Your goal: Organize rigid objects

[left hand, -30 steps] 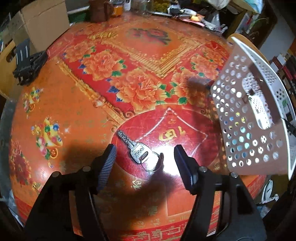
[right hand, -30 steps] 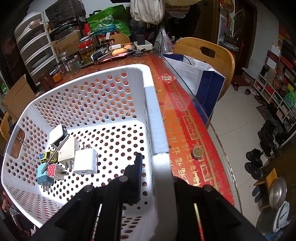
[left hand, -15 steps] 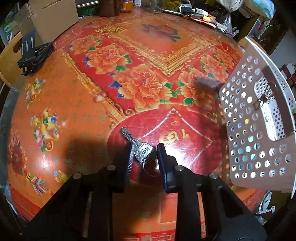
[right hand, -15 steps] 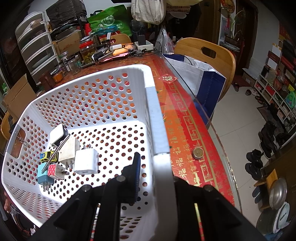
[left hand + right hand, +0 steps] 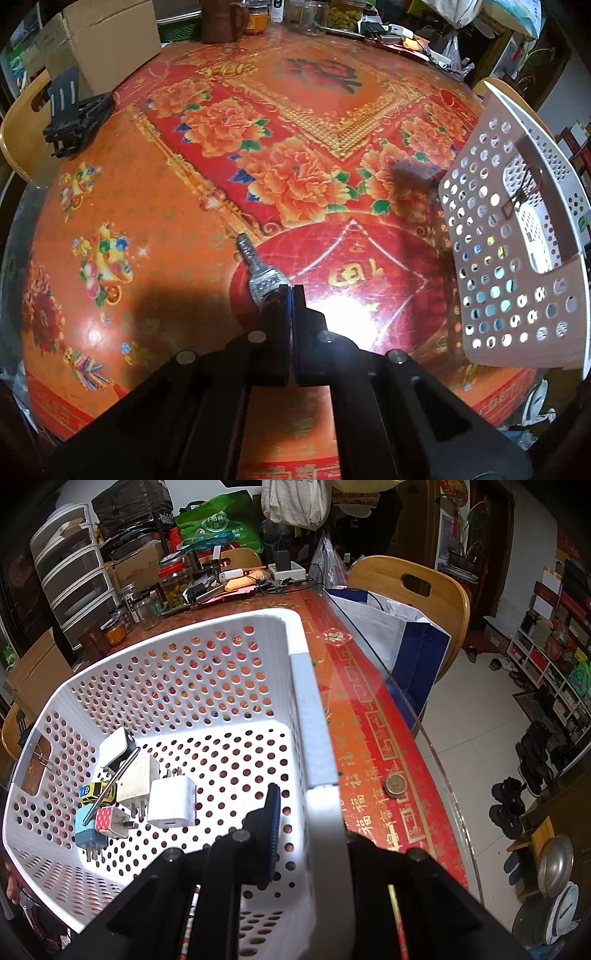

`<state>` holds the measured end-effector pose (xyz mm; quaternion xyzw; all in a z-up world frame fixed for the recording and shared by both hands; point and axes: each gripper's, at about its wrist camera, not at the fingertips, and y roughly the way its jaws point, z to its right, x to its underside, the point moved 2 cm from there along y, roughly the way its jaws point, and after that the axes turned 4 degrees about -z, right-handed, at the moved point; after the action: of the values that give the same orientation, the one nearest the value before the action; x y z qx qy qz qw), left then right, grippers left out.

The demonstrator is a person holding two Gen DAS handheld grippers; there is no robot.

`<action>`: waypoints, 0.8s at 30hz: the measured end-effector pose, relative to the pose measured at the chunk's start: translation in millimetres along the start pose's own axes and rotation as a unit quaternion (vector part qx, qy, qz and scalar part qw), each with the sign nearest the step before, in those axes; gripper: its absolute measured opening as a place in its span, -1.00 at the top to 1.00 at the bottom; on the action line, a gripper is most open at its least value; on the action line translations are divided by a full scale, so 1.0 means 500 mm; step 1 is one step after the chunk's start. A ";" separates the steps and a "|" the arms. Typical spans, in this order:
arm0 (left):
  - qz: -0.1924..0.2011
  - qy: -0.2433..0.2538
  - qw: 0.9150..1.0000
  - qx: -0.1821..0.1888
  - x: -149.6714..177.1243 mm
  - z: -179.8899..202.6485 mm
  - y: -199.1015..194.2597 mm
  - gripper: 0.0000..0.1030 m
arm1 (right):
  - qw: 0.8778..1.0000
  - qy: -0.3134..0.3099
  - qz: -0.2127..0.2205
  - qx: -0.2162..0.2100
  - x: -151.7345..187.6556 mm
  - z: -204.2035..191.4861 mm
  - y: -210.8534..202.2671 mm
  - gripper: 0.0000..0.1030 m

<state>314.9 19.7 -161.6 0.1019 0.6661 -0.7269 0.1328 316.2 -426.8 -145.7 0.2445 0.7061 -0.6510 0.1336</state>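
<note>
left gripper (image 5: 291,291): jaws have just been closing, now clamped on the key (image 5: 263,278) head | key: on the table (image 5: 147,206), shaft pointing up-left away from the fingertips | basket (image 5: 517,280): well off to the right | right gripper (image 5: 306,801): pinching the basket's rim

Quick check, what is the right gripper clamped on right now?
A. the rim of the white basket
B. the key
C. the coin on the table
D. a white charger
A: the right gripper has its fingers either side of the white basket rim.
</note>
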 end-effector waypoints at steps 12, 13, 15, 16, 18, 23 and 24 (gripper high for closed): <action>-0.010 -0.024 1.000 0.016 0.010 -0.029 0.007 0.10 | 1.000 0.000 0.000 0.000 0.000 0.000 0.000 0.76; -0.007 -0.028 0.999 0.014 0.010 -0.031 0.006 0.04 | 1.000 0.000 0.000 0.000 0.000 0.000 0.000 0.76; -0.004 -0.032 0.999 0.014 0.010 -0.035 0.003 0.01 | 1.000 0.000 0.000 0.000 0.000 0.000 0.000 0.76; -0.003 -0.033 0.999 0.015 0.010 -0.037 0.001 0.01 | 1.000 -0.001 0.000 0.000 0.000 -0.001 0.000 0.76; 0.000 -0.033 0.999 0.015 0.012 -0.040 -0.007 0.01 | 1.000 -0.001 0.000 0.000 0.001 0.000 0.000 0.76; 0.013 -0.028 1.000 0.001 0.012 -0.045 -0.029 -0.01 | 1.000 0.000 0.000 0.000 0.001 0.000 0.000 0.76; 0.014 -0.027 1.000 -0.004 0.012 -0.048 -0.029 -0.05 | 1.000 0.000 0.001 0.000 0.000 -0.001 0.000 0.76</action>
<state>304.0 44.3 -152.3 0.0911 0.6634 -0.7251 0.1610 316.1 -426.3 -145.7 0.2450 0.7062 -0.6507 0.1340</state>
